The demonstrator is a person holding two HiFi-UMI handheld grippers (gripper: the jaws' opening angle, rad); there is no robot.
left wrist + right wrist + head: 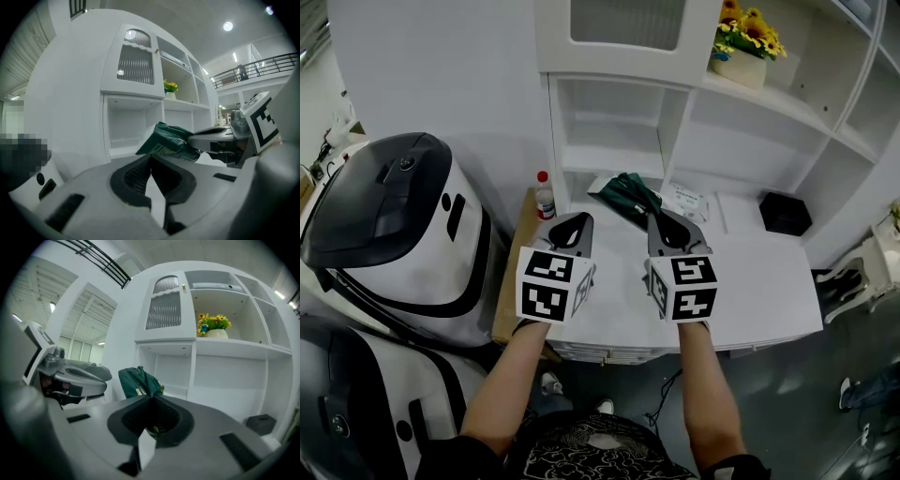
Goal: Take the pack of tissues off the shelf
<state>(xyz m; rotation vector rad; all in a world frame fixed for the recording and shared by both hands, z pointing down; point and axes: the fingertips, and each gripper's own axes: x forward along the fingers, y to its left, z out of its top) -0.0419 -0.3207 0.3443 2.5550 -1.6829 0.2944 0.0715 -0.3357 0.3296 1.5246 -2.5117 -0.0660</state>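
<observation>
White shelf point(675, 122) stands far: your right gripper point(151, 400) is clenched on the green tissue pack point(137, 380), seemingly clear of it; your left gripper point(151, 161) is clenched, empty.

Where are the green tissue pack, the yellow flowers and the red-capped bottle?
green tissue pack point(630, 191), head view, middle of its wrapper.
yellow flowers point(752, 26), head view, on the blooms.
red-capped bottle point(546, 202), head view, on its body.

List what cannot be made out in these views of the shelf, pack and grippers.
Print on the green pack: too small in every view.
The pack's gripped end: right gripper view, mostly hidden by the right gripper.
Behind the ribbed door: right gripper view, ribbing hides the inside.
Label on the bottle: head view, too small.
Black box: head view, too dark to identify.
</observation>
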